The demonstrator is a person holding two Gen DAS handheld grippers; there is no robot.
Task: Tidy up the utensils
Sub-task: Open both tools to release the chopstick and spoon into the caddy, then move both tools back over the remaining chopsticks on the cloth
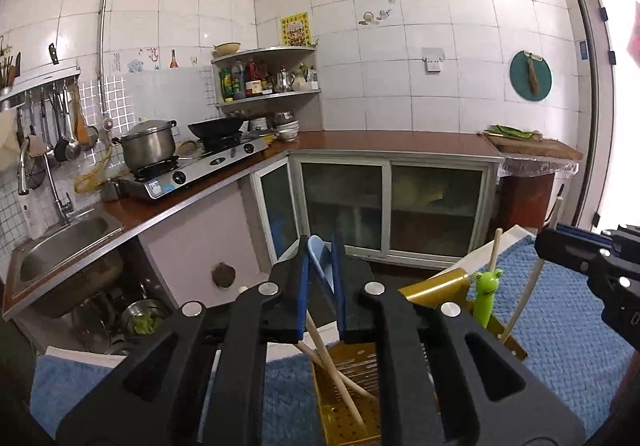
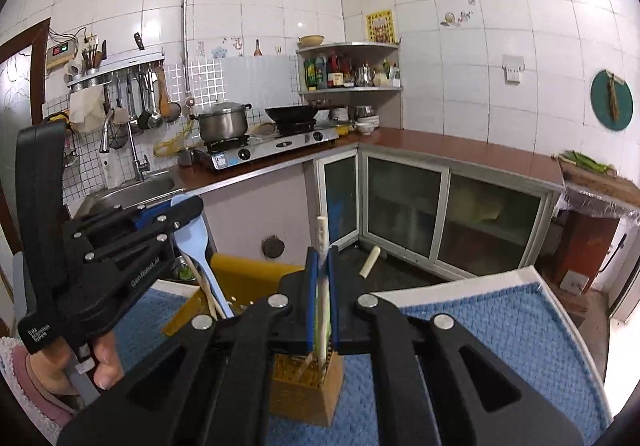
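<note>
A light, stiff blue spoon is pinched by the left gripper; a slim white utensil is clamped mid-shaft in the right gripper, above the gold holder.

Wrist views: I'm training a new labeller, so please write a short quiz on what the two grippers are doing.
1. True or false: the left gripper is shut on a light blue spoon.
2. The woven mat is: A red, B blue, C green.
3. What does the right gripper hold?

Key: 1 true; 2 B; 3 a white utensil.
</note>
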